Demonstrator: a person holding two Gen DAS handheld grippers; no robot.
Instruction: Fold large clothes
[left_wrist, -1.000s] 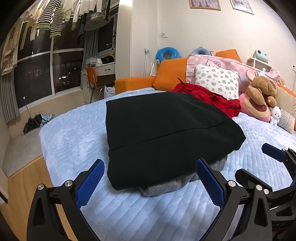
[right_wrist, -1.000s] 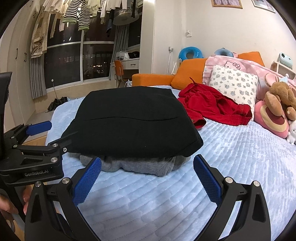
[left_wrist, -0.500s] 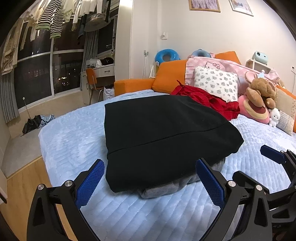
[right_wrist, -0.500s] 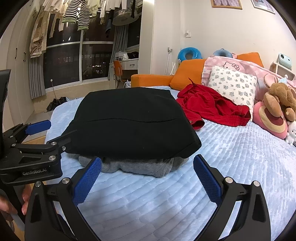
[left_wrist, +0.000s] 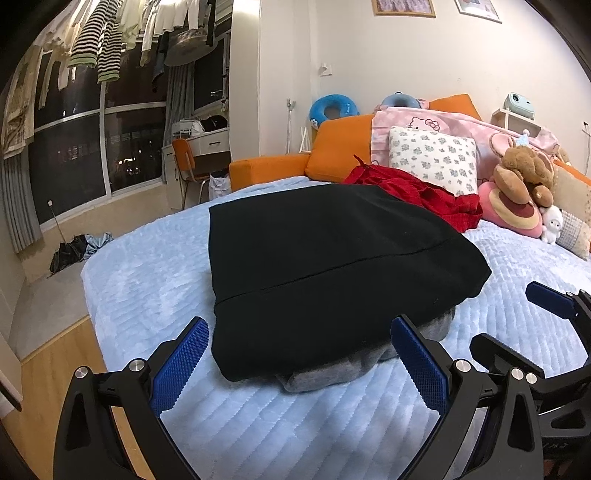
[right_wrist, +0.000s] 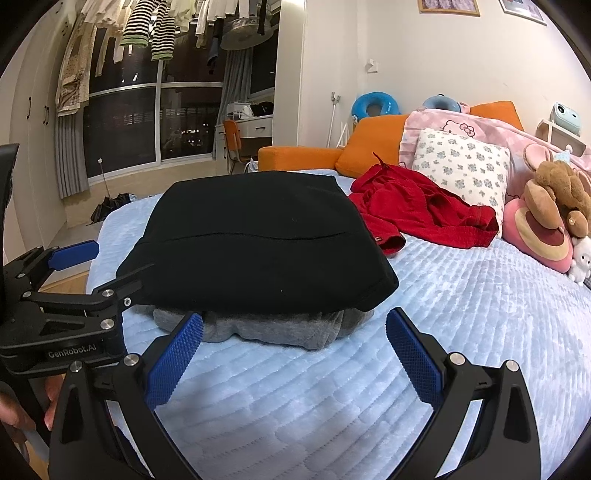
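On bed (left_wrist: 332, 435): folded black garment (left_wrist: 325, 266) atop grey one (right_wrist: 280, 328); both tools wide open, empty.

The one legible marking is "GenRobot.AI", in pale letters along the black body of the left gripper (right_wrist: 77, 273) as the right wrist view shows it, low at the left edge (the final letters are small and slightly soft). In the left wrist view a few pale marks show on the black frame of the right gripper (left_wrist: 554, 317) near the bottom right corner, but they are too blurred to read. The pink cover (left_wrist: 458, 127) carries a cartoon cat face with a bow, without any lettering that can be made out. The framed pictures (right_wrist: 448, 6) on the wall show nothing legible.
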